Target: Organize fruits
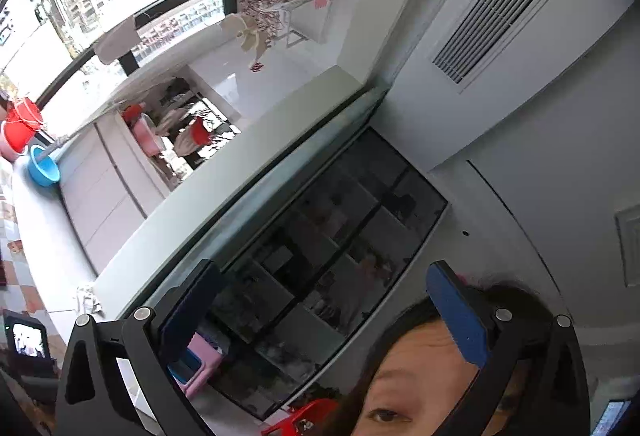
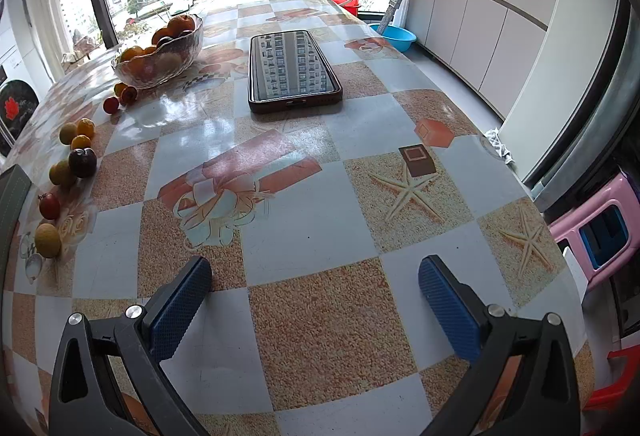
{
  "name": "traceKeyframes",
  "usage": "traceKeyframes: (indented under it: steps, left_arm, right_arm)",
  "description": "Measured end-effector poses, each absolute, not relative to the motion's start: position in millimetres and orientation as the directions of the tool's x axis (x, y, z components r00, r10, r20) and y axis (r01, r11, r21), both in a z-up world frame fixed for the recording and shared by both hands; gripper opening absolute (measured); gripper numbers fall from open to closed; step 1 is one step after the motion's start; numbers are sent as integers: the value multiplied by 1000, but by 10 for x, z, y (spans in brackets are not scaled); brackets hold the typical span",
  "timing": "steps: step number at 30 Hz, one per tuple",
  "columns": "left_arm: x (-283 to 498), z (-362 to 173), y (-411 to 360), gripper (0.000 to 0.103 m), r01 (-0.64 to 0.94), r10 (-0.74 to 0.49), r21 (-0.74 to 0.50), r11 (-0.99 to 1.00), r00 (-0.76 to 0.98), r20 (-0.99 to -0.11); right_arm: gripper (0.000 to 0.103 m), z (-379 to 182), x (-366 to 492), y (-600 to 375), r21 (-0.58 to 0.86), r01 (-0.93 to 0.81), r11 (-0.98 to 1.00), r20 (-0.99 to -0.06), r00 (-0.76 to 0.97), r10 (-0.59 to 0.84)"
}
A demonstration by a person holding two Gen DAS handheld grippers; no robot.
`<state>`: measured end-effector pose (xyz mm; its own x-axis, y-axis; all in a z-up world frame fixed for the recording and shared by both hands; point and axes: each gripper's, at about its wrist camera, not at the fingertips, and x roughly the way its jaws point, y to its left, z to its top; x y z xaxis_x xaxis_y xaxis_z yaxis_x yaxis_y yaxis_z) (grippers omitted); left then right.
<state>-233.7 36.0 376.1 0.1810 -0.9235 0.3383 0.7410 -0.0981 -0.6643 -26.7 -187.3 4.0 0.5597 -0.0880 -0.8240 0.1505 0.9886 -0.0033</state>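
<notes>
In the right wrist view a glass bowl (image 2: 160, 69) of oranges and a dark fruit stands at the table's far left. Loose fruits trail down the left edge: a red one (image 2: 111, 104), yellow ones (image 2: 77, 131), a dark plum (image 2: 82, 162), another red one (image 2: 49, 206) and a yellow one (image 2: 47, 240). My right gripper (image 2: 316, 276) hovers open over the near middle of the table, holding nothing, well right of the fruits. My left gripper (image 1: 324, 284) is open and empty too, tilted up at the ceiling; no fruit shows in its view.
A phone (image 2: 293, 69) lies screen-up in the middle of the patterned tablecloth (image 2: 320, 228). A pink stool (image 2: 592, 224) and a red stool (image 2: 616, 376) stand off the table's right edge, a blue basin (image 2: 394, 37) beyond. A person's head (image 1: 420, 364) fills the left wrist view's bottom.
</notes>
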Motion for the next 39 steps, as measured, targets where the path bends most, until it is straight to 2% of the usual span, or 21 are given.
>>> traceKeyframes:
  steps: [7, 10, 12, 15, 17, 18, 20, 21, 23, 25, 29, 32, 35, 38, 39]
  left_arm:
    - [-2343, 3745, 294, 103, 744, -929, -654, -135, 135, 346]
    - [-2343, 3738, 361, 103, 752, -922, -650, -109, 167, 348]
    - [-2304, 3678, 425, 103, 750, -920, -661, -8, 254, 299]
    - [-2202, 3449, 503, 103, 663, -846, -642, 384, 531, 43]
    - [-2084, 3164, 484, 103, 496, -661, -509, 704, 719, -214]
    - [-1979, 2888, 469, 103, 341, -467, -359, 869, 803, -370]
    - [-1809, 2377, 494, 103, 149, -198, -134, 980, 825, -529]
    - [-1720, 2096, 536, 103, 93, -104, -50, 994, 796, -597]
    - [-1613, 1669, 647, 103, 47, -25, 14, 999, 719, -694]
    - [-1562, 1253, 868, 103, 5, -16, -18, 1000, 641, -767]
    - [-1518, 860, 1195, 103, -80, -29, -88, 993, 555, -831]
    - [-1554, 764, 1324, 103, -121, -24, -108, 987, 550, -835]
    - [-1521, 752, 1427, 103, -143, 10, -84, 986, 559, -829]
    - [-1431, 733, 1447, 103, -146, 37, -56, 988, 564, -825]
    - [-1417, 739, 1441, 103, -140, 37, -52, 989, 566, -824]
  right_arm:
    - [103, 40, -267, -1872, -3, 150, 989, -824, 560, -88]
    - [103, 41, -267, -1872, -3, 150, 989, -824, 560, -88]
    - [103, 41, -267, -1871, -4, 150, 989, -824, 560, -88]
    - [103, 41, -266, -1872, -3, 150, 989, -824, 560, -88]
    - [103, 38, -266, -1875, -3, 150, 989, -824, 560, -88]
    - [103, 38, -266, -1876, -3, 150, 989, -824, 560, -88]
    - [103, 37, -266, -1876, -3, 150, 989, -824, 559, -88]
    - [103, 38, -264, -1874, -5, 149, 989, -826, 557, -88]
    - [103, 53, -254, -1873, -9, 137, 991, -840, 536, -82]
    - [103, 53, -225, -1840, 1, 125, 992, -866, 496, -61]
    - [103, 177, -232, -1430, 132, -55, 990, -836, 530, 141]
    - [103, 207, -160, -924, 127, -211, 969, -828, 516, 221]
    - [102, 154, -53, -481, 72, -303, 950, -834, 504, 224]
    - [91, 81, 59, -275, 68, -322, 944, -843, 487, 227]
    - [83, 92, 68, -234, 45, -319, 947, -837, 506, 210]
